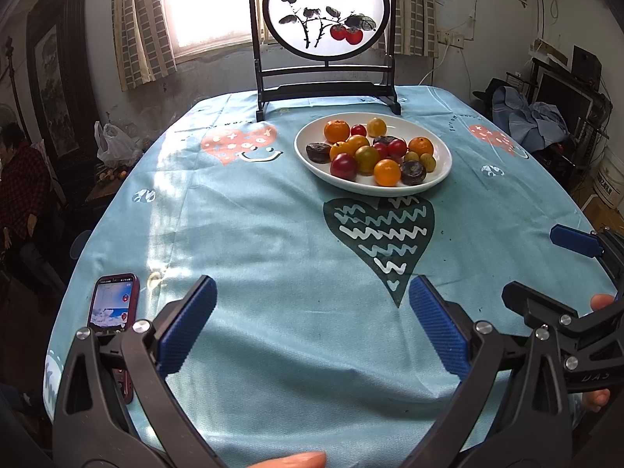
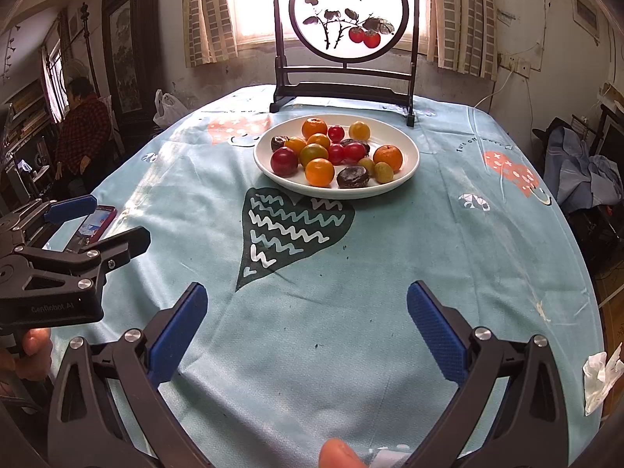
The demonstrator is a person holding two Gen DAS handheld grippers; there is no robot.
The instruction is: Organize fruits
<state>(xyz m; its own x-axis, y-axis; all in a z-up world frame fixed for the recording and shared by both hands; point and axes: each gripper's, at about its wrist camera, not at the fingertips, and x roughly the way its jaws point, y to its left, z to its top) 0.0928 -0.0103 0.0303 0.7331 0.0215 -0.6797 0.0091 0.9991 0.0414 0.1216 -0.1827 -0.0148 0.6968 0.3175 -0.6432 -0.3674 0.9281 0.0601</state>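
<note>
A: Is any writing showing up clearly?

B: The left gripper (image 2: pixel 97 220), seen from the right wrist view, is carrying the stamp "GenRobot.AI" on its black body. The tablecloth (image 2: pixel 390 273) is showing curved dark lettering near its far right edge, but the letters are reading too small to make out. The round painted screen (image 2: pixel 348 11) is displaying brushed characters above red persimmons; I cannot read them. The phone (image 1: pixel 113 304) is glowing, its screen text too tiny to tell.

A: How are the grippers sitting?

B: Both are hovering low over the near edge of the table, pointing toward the far side. The left gripper (image 1: pixel 312 304) is holding its blue pads wide apart with only cloth between them. The right gripper (image 2: pixel 304 308) is doing the same, jaws spread and gripping nothing. In the left wrist view the right gripper (image 1: pixel 546 269) is showing at the right edge, also spread. A fingertip (image 1: pixel 296 460) is peeking in at the bottom.

A: And the fruits?

B: They are lying heaped in the white plate (image 2: pixel 405 171), well ahead of both grippers, just in front of the screen's dark stand. Oranges (image 2: pixel 319 171), red plums (image 2: pixel 284 161), small yellow-green fruits (image 2: pixel 383 172) and dark wrinkled ones (image 2: pixel 353 176) are touching one another. A crumpled tissue (image 2: pixel 600 374) is sitting at the right edge.
</note>
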